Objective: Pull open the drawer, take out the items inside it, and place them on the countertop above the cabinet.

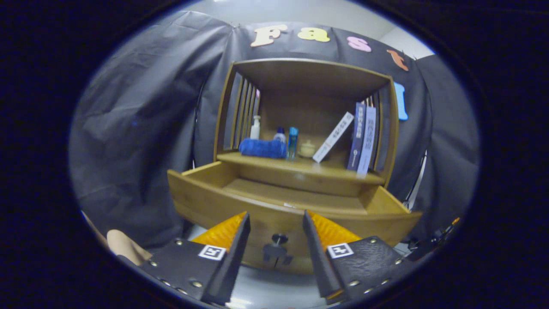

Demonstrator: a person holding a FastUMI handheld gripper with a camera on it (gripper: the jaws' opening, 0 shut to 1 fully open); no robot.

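Tongs (274, 225) spread wide, gripping nothing. The drawer (296, 210) is pulled out toward the camera, its front panel just ahead of the fingertips. The drawer knob (279, 238) sits in the gap between the two fingers, no contact visible. Drawer interior shows a bare wooden bottom from this angle; the near part behind the front panel is hidden, so can't tell if anything lies there.

Above the drawer, the cabinet (306, 77) is an open wooden box with slatted sides. On its surface (300, 167), left to right: blue folded cloth (262, 148) with a white bottle (255, 127) behind it, a small blue-capped bottle (280, 135), a tall blue container (293, 142), a small cream jar (307, 148) further back, a white book (333, 136) leaning right, and two upright books (363, 139) against the right side.

A bit of a person's hand (124, 246) shows near left, beside the left finger.
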